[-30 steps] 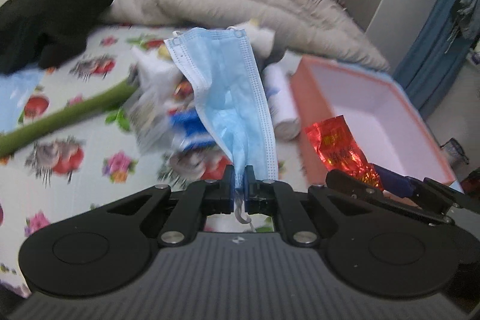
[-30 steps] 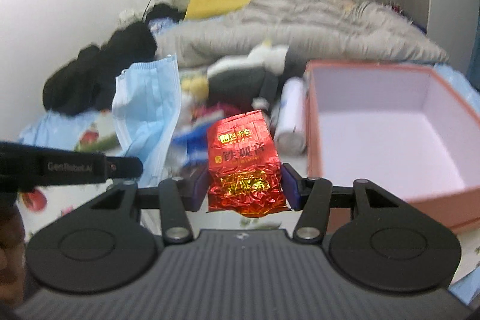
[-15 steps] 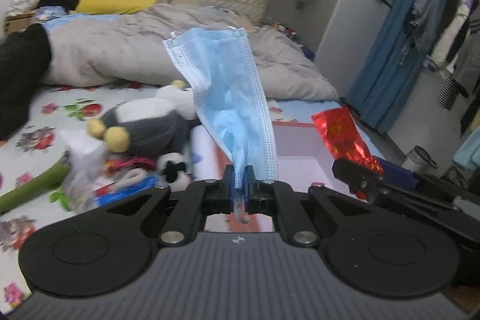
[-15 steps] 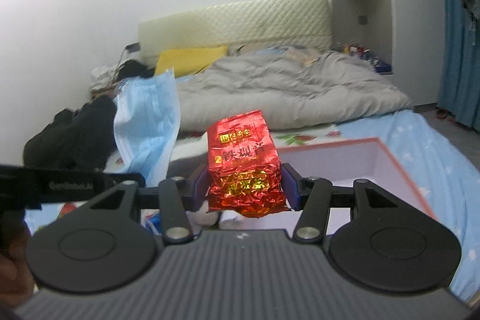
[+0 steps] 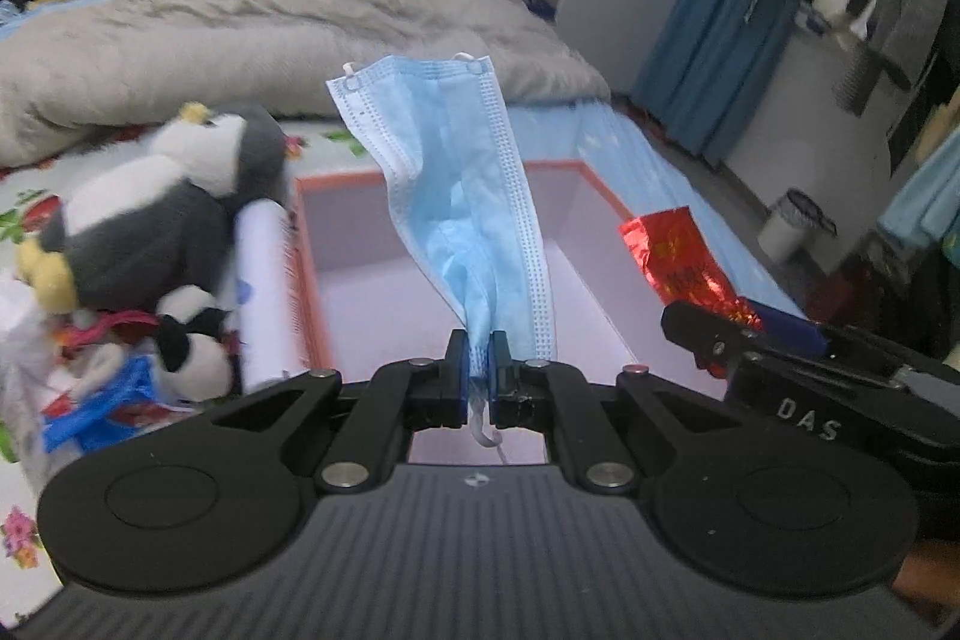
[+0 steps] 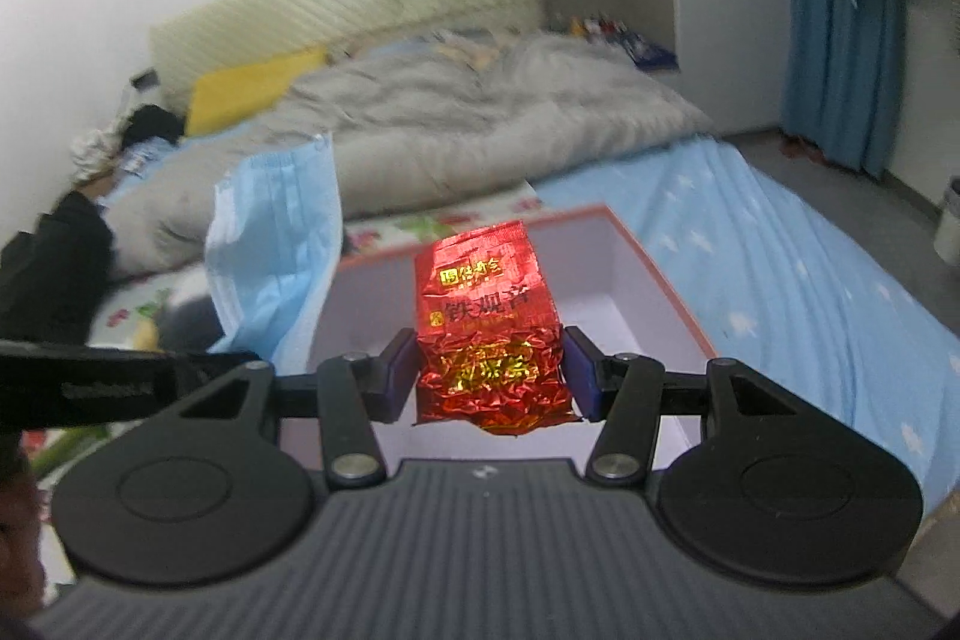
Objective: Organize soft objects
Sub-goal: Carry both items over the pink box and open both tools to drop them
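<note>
My left gripper (image 5: 477, 361) is shut on a blue face mask (image 5: 456, 184), which stands up above the jaws over the open orange-rimmed box (image 5: 312, 232). The right gripper (image 6: 489, 367) is shut on a red foil packet (image 6: 486, 334) with gold writing, held above the same box (image 6: 654, 280), whose inside is pale and bare. In the left wrist view the packet (image 5: 678, 256) and the right gripper show at the right. The mask (image 6: 276, 244) appears left of the packet in the right wrist view.
A grey penguin plush (image 5: 162, 214), a small panda toy (image 5: 192, 340), a white roll (image 5: 264, 292) and blue wrappers (image 5: 102, 406) lie left of the box on the flowered sheet. A grey duvet (image 5: 270, 22), a yellow pillow (image 6: 246, 88) and black clothes (image 6: 48, 262) lie behind. Blue curtains (image 6: 840, 10) hang at the right.
Both grippers have swung right, from over the toy pile to over the box, still gripping the mask and the packet. The box's inside now sits right below both.
</note>
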`<act>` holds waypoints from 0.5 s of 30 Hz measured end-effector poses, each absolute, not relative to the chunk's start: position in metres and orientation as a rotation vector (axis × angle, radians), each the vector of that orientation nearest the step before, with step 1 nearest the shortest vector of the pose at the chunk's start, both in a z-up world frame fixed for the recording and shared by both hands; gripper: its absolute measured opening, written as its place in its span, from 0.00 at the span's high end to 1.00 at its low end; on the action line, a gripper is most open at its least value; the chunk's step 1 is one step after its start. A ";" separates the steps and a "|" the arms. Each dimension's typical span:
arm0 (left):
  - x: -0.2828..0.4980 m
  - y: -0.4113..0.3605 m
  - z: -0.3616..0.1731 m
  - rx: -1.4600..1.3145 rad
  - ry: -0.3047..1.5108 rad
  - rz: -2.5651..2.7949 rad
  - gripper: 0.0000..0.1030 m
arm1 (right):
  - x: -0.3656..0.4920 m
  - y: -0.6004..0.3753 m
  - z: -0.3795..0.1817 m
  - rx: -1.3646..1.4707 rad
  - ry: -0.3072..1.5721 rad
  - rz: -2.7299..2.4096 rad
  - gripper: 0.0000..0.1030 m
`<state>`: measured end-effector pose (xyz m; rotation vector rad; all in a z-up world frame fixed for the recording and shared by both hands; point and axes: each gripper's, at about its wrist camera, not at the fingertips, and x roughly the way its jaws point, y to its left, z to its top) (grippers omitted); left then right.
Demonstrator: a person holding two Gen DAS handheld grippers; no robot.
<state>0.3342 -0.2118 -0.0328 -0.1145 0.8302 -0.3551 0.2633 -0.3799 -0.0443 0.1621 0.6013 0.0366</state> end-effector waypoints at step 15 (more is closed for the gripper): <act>0.394 -0.244 -0.123 -0.024 1.047 -0.363 0.80 | 0.307 -0.413 -0.143 0.224 0.863 -0.018 0.45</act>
